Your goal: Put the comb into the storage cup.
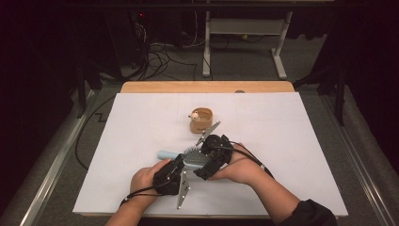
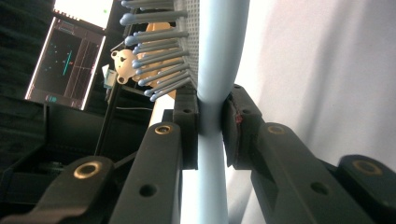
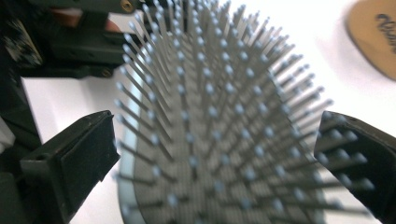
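A light blue hairbrush [image 1: 190,159] hangs just above the white sheet, bristles toward the right hand. My left gripper [image 1: 181,163] is shut on its neck. In the left gripper view both pads [image 2: 189,126] press the blue handle [image 2: 212,84] just below the bristle bed. My right gripper [image 1: 202,162] stands open around the brush head. In the right gripper view the bristled head [image 3: 219,107] lies between the two black fingers [image 3: 84,158], and neither pad presses on it. A tan round holder [image 1: 201,120] with a small cream figure on its rim sits behind the brush.
The white sheet [image 1: 282,141] covers most of the wooden table [image 1: 207,87]. The tan holder [image 3: 376,37] is close beyond the brush head. A lit monitor [image 2: 70,60] stands off the table. Cables and a desk frame [image 1: 244,42] lie on the floor behind.
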A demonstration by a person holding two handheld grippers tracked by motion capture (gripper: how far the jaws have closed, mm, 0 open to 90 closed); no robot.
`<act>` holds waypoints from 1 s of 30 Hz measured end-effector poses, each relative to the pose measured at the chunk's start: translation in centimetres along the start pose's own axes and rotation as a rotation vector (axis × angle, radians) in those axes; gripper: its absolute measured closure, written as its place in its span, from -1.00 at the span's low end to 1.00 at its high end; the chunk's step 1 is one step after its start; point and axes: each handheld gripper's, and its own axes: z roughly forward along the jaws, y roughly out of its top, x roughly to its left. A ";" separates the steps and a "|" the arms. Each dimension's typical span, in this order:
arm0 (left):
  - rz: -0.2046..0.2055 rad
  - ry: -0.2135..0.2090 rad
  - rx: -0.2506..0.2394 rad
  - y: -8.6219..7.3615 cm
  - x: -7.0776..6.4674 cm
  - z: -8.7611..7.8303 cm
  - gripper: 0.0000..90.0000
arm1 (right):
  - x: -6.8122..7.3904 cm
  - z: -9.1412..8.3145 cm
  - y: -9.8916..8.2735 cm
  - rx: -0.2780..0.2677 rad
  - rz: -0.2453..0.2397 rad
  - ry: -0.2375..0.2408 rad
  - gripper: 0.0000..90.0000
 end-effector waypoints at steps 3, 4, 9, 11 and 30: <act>-0.007 0.003 0.000 0.0 0.1 0.0 0.73 | 0.0 -0.4 -0.3 0.003 -0.008 -0.005 -1.00; -0.009 0.003 0.001 0.0 0.1 0.0 0.73 | 0.0 -0.4 -0.3 0.003 -0.008 -0.005 -1.00; -0.010 0.006 0.007 -0.1 0.3 0.0 0.73 | -0.1 -0.8 -0.8 0.005 -0.011 -0.020 -1.00; -0.029 0.008 0.003 -0.2 0.4 0.0 0.73 | -0.1 -0.9 -1.0 0.004 -0.010 -0.023 -1.00; -0.112 0.012 -0.003 -0.4 1.5 -0.4 0.73 | -1.7 -0.9 -4.5 0.025 0.023 -0.078 -1.00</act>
